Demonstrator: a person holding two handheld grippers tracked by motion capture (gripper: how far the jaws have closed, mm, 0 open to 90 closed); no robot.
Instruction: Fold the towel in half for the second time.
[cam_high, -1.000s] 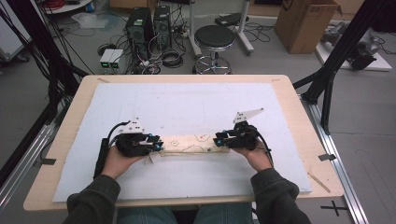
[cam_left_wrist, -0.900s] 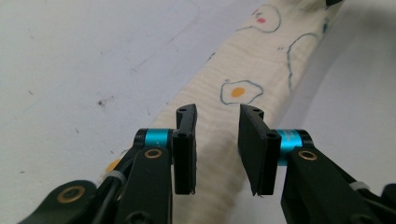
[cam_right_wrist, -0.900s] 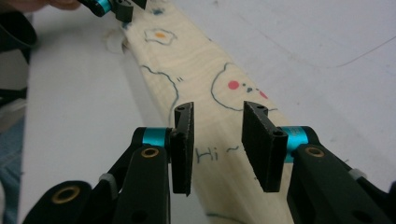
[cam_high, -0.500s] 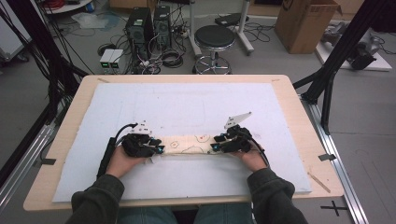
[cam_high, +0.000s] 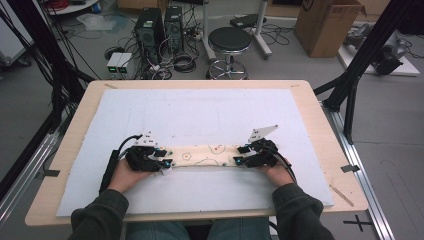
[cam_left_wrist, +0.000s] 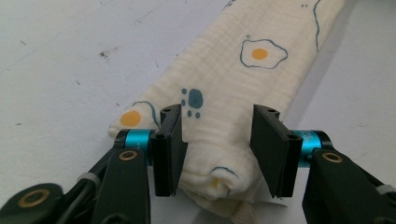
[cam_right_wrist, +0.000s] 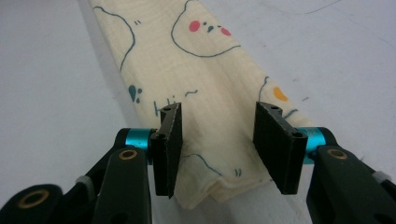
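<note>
Both hands have drawn nearer the person. The folded cloth lies on the white mat, each end between the released left gripper and right gripper — closing shallow might catch only top layers, undoing the fold.

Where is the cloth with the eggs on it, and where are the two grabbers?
cloth (cam_high: 205, 155), high view, middle of the strip.
left gripper (cam_left_wrist: 217, 140), left gripper view, between its jaws.
right gripper (cam_right_wrist: 217, 142), right gripper view, between its jaws.

Wooden table, white sheet covering top; long folded printed cloth lying flat on sheet.
</note>
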